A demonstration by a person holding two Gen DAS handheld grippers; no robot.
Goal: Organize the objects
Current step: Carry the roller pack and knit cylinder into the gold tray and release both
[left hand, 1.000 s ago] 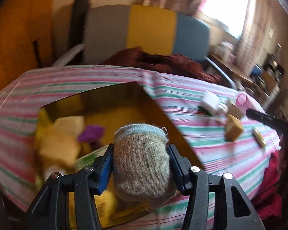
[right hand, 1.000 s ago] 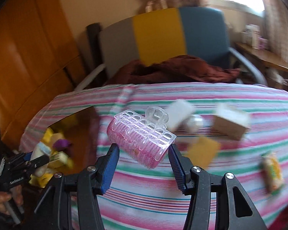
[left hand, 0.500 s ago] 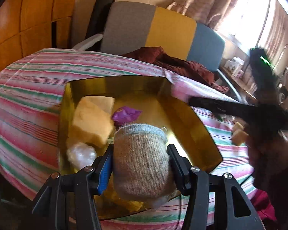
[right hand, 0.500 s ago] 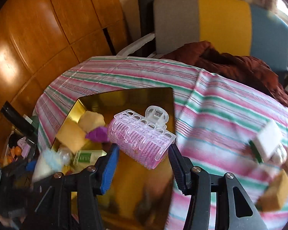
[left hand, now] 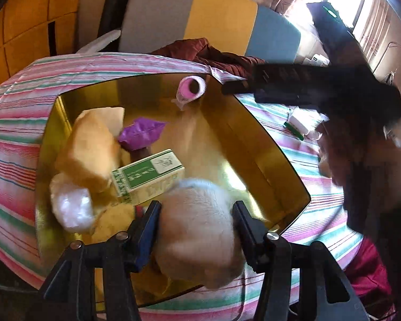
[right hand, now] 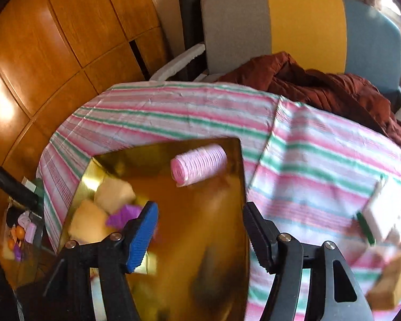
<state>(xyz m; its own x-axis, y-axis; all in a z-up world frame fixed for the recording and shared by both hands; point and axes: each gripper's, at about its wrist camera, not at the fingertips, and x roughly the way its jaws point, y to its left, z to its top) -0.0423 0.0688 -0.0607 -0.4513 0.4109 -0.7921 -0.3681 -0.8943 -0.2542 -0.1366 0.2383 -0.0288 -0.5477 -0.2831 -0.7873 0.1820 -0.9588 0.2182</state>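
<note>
Left gripper (left hand: 196, 214) at bottom centre, clamped on a sock (left hand: 197, 238) over the gold box (left hand: 278, 165), right gripper (right hand: 200, 230) wide apart and empty, pink curler (right hand: 199, 163) mid-frame inside box.

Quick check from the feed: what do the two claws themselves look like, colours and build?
Both match. The right claw has black plastic arms with silver screw heads at the joints; its left finger carries a blue ribbed pad, the other a black toothed face. The left claw has the same black frame, silver screws and a blue pad. No cables, markings or sleeves show.
</note>
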